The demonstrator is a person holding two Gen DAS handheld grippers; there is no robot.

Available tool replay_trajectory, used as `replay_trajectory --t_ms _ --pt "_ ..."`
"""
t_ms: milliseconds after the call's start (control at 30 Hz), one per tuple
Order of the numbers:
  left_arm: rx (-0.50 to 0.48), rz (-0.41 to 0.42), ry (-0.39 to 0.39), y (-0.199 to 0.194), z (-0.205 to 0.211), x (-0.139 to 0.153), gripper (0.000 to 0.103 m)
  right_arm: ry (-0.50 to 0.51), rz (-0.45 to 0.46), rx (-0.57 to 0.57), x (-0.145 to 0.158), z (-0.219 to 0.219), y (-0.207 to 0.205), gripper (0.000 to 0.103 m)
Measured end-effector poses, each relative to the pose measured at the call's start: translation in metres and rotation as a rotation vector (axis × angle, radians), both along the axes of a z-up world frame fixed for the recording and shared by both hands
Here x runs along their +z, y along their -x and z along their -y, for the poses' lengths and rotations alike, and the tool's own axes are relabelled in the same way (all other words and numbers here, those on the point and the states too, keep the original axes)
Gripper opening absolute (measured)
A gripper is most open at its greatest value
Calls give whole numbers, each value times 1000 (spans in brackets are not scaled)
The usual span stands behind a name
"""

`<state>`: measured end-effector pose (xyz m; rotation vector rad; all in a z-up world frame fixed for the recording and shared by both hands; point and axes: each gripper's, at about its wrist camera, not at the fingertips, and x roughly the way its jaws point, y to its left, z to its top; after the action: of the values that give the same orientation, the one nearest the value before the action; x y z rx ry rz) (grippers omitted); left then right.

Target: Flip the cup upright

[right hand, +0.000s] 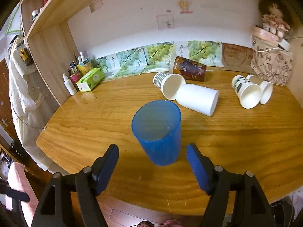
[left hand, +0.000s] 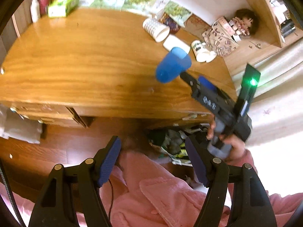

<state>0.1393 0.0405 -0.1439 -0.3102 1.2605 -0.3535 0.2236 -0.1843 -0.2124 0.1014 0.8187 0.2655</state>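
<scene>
A blue plastic cup point(right hand: 158, 132) stands upright on the wooden desk point(right hand: 94, 124), mouth up. My right gripper point(right hand: 152, 167) is open, its blue pads on either side of the cup's lower part and apart from it. The cup also shows in the left wrist view point(left hand: 172, 65), just beyond the right gripper's fingers point(left hand: 203, 84). My left gripper point(left hand: 153, 158) is open and empty, held off the desk's front edge above a pink garment point(left hand: 151, 193).
Several paper cups lie on their sides behind the blue cup: a checked one point(right hand: 167, 84), a plain white one point(right hand: 197, 99), a dark printed one point(right hand: 189, 68), two at the right point(right hand: 248, 92). A green tissue box point(right hand: 90, 79) and bottles point(right hand: 69, 84) stand at the back left.
</scene>
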Motion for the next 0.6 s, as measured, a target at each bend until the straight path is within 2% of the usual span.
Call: replay_trajectory --t_ms 133,200,267,333,433,533,600 --pt "21 78 -69 1 6 17 77 -21 -16 -16 10 5 16 78" --pt "67 127 -102 1 9 25 77 -28 -20 -21 17 9 27 80" --pt "124 179 -123 0 12 31 85 -31 -9 -10 25 12 38 82" --pt "166 205 -109 -3 13 35 86 -23 0 12 31 15 45 83" --pt "219 216 -43 -7 17 40 86 -15 -18 19 43 23 54 83" --pt "263 258 -14 -5 22 44 87 -57 -43 -2 55 38 65 84" --pt "286 277 -26 -3 26 44 87 -101 -63 -14 63 49 71 84"
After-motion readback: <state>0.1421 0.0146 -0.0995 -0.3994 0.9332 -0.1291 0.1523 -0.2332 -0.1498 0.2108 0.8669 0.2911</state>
